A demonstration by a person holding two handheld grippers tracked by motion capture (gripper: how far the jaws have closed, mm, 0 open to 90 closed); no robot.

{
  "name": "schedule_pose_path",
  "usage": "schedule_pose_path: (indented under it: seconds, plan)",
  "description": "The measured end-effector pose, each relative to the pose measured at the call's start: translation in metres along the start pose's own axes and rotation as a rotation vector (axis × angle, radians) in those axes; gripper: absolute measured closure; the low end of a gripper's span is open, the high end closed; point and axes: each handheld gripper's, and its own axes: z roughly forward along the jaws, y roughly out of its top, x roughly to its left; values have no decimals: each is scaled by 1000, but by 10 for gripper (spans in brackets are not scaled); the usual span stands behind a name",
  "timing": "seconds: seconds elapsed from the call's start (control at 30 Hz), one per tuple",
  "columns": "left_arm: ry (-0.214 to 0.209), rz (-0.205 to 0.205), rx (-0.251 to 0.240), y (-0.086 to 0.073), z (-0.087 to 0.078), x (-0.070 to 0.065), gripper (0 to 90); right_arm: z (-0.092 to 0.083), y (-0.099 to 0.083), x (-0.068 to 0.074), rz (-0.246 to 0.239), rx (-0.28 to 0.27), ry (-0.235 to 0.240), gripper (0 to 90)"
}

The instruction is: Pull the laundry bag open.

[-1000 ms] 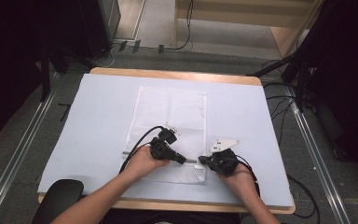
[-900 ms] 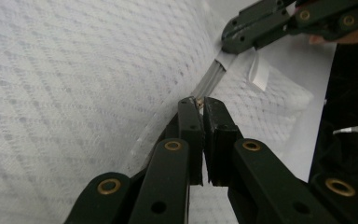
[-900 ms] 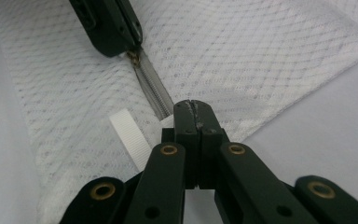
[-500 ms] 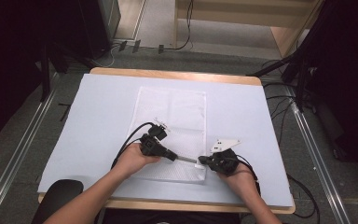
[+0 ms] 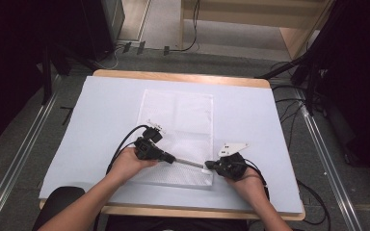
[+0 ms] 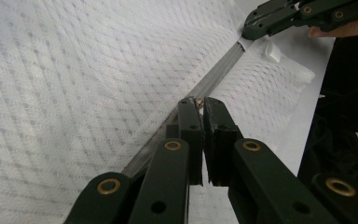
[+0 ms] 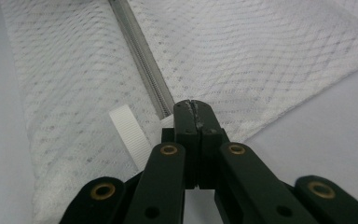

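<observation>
A white mesh bag (image 5: pixel 178 115) lies flat in the middle of the table. Its grey zipper (image 5: pixel 189 163) runs across the near end. My left gripper (image 5: pixel 172 159) is shut on the small brass zipper pull (image 6: pixel 198 101), jaws (image 6: pixel 199 103) pinched together over the zipper line (image 6: pixel 214 79). My right gripper (image 5: pixel 207 166) is shut on the bag's fabric at the zipper's end, its tips (image 7: pixel 193 106) pressed together beside a white ribbon loop (image 7: pixel 128 128). The zipper (image 7: pixel 140 60) runs away from it. The left gripper view has the right gripper (image 6: pixel 261 21) at the top right.
The table (image 5: pixel 101 110) has a pale cover and a wooden rim. Black cables (image 5: pixel 125 144) trail from both grippers. A dark round seat (image 5: pixel 60 202) sits at the near left corner. Cables and metal rails lie on the floor on both sides.
My left gripper has slid left along the zipper, away from the right gripper, and the grey stretch between them has grown longer. The right hand has stayed put.
</observation>
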Motion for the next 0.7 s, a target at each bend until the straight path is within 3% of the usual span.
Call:
schedule_pose_path:
  seconds: [0.13,0.23,0.27,0.3,0.53,0.7]
  plan:
    - [15,0,28,-6,-4,1,882,0,-1,0,-1,-7,1,900]
    - [17,-21,20,-12,-10,8,882,0,-1,0,-3,-7,0,900]
    - [0,-31,20,-12,-11,10,882,0,-1,0,-3,-7,2,900]
    - [16,-28,13,-13,-13,10,882,0,-1,0,-3,-8,2,900]
    - [15,-14,20,-15,-15,11,882,0,-1,-1,-2,-3,11,900]
    - [14,-45,8,-19,-21,19,882,0,-1,-2,-3,-6,13,900]
